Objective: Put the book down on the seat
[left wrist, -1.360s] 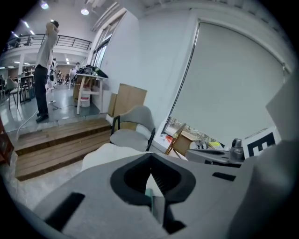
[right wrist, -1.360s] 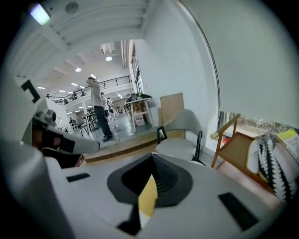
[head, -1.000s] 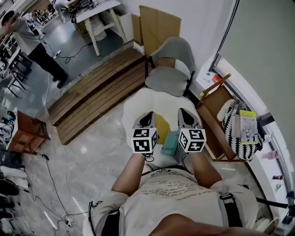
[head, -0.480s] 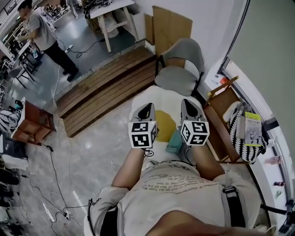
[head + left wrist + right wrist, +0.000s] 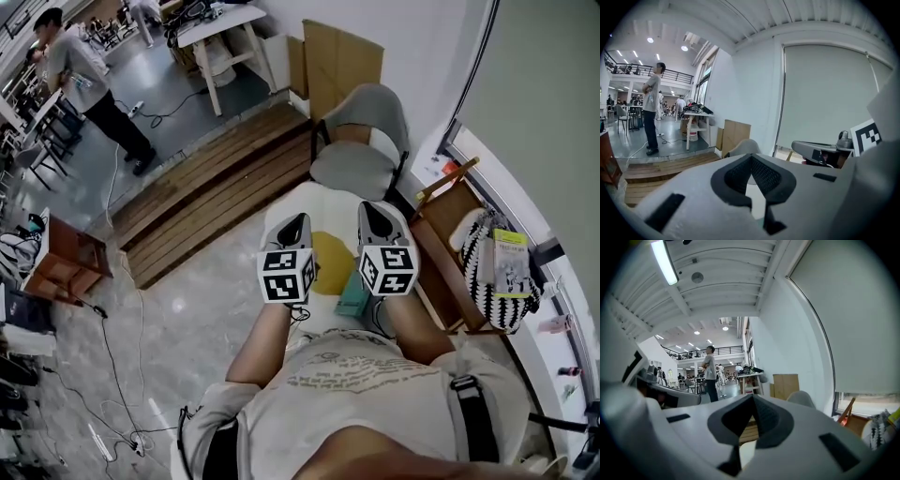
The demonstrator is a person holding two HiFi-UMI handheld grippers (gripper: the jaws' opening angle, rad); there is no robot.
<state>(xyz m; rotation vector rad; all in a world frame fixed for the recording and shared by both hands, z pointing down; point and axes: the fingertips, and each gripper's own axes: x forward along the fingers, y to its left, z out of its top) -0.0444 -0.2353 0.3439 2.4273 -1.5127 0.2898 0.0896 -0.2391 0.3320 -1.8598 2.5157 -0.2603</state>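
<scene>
- Left claw point(image 5: 751, 158) and right claw point(image 5: 751, 398) are both shut, empty, and have barely drifted this past second.
- Teal book point(image 5: 354, 298) hasn't budged on the white seat's point(image 5: 326, 202) near edge, so I reckon it's done.

Head view: overhead, pointing steeply down, close above white round seat point(image 5: 323, 202); grey shell chair point(image 5: 361, 141) and brown cardboard sheet point(image 5: 342, 56) lie beyond.
Left gripper view: low, roughly level, facing chair point(image 5: 743, 147) and cardboard point(image 5: 733, 135).
Right gripper view: low, tilted up toward white ribbed ceiling point(image 5: 717, 277); shares chair point(image 5: 801, 398) and cardboard point(image 5: 785, 385).
</scene>
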